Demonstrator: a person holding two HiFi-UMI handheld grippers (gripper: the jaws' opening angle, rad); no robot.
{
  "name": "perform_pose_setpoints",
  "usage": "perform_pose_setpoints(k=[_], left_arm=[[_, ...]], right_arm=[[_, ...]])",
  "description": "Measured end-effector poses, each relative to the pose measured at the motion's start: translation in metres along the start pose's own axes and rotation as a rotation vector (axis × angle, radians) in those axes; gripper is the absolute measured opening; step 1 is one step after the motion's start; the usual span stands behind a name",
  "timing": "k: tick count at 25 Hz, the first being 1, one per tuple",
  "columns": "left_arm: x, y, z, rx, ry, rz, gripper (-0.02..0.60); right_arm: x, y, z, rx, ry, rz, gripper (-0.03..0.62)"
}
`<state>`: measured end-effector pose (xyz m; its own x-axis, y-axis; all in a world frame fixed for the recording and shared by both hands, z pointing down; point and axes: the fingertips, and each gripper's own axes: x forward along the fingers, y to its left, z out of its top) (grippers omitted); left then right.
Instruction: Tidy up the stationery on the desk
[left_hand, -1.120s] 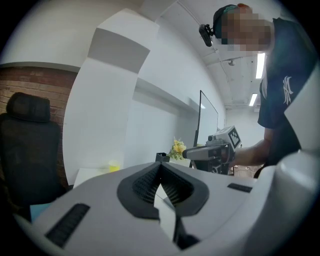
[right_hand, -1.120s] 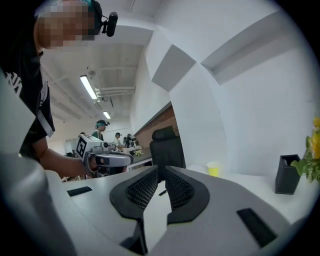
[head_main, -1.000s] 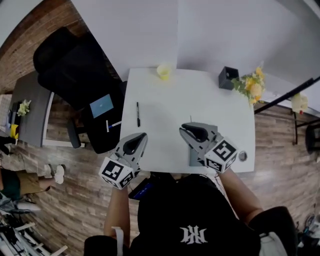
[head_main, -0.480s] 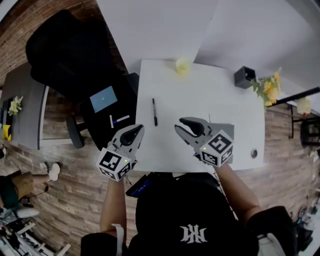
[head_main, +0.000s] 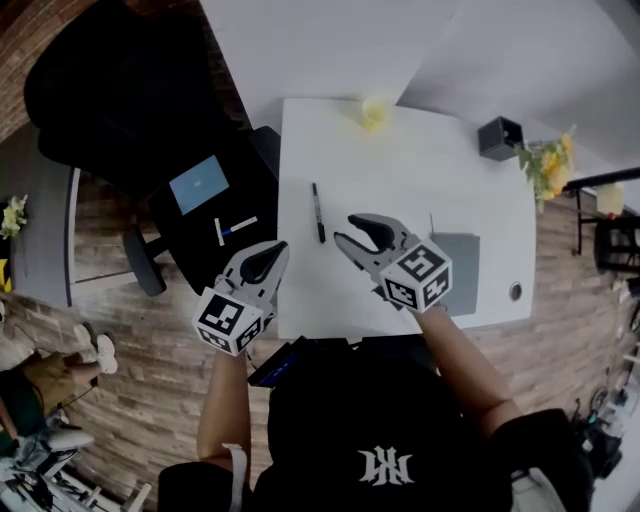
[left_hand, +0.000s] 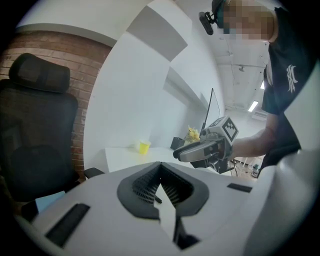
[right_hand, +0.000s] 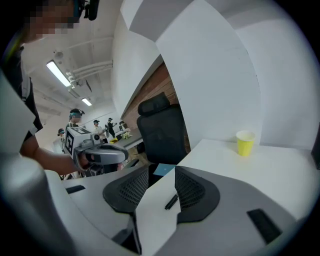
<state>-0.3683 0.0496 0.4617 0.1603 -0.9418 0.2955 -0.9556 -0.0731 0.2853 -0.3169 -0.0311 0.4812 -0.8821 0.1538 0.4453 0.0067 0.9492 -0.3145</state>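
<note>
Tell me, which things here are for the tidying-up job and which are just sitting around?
For the job:
black pen
grey pad
black pen pot, probably

Just sitting around:
yellow cup
flowers
black chair

Slim black pen (head_main: 318, 212) lies flat on white desk (head_main: 420, 170)

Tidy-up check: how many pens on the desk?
1. The black pen lies on the desk's left part. A white pen-like item lies off it, on the chair. Covered areas may hide more.
</note>
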Motion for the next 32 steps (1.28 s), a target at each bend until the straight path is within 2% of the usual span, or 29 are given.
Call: perform_pose_setpoints(k=[10, 17, 27, 32], left_arm=[[0.017, 0.023, -0.019, -0.013, 0.05, -0.073, 0.002], [0.032, 0.041, -0.026, -0.029, 0.073, -0.112, 0.002], [0.045, 0.04, -0.041, -0.065, 0.094, -0.173, 0.002], [0.047, 0.039, -0.049, -0.086, 0.101, -0.188, 0.002]], right_arm=[[0.05, -0.022, -0.025, 0.086, 0.118, -0.056, 0.215], [0.078, -0.036, -0.056, 0.115, 0.243, -0.1, 0.215], [0.101, -0.053, -0.087, 0.131, 0.372, -0.185, 0.212], [0.108, -0.06, -0.096, 0.11, 0.405, -0.218, 0.173]])
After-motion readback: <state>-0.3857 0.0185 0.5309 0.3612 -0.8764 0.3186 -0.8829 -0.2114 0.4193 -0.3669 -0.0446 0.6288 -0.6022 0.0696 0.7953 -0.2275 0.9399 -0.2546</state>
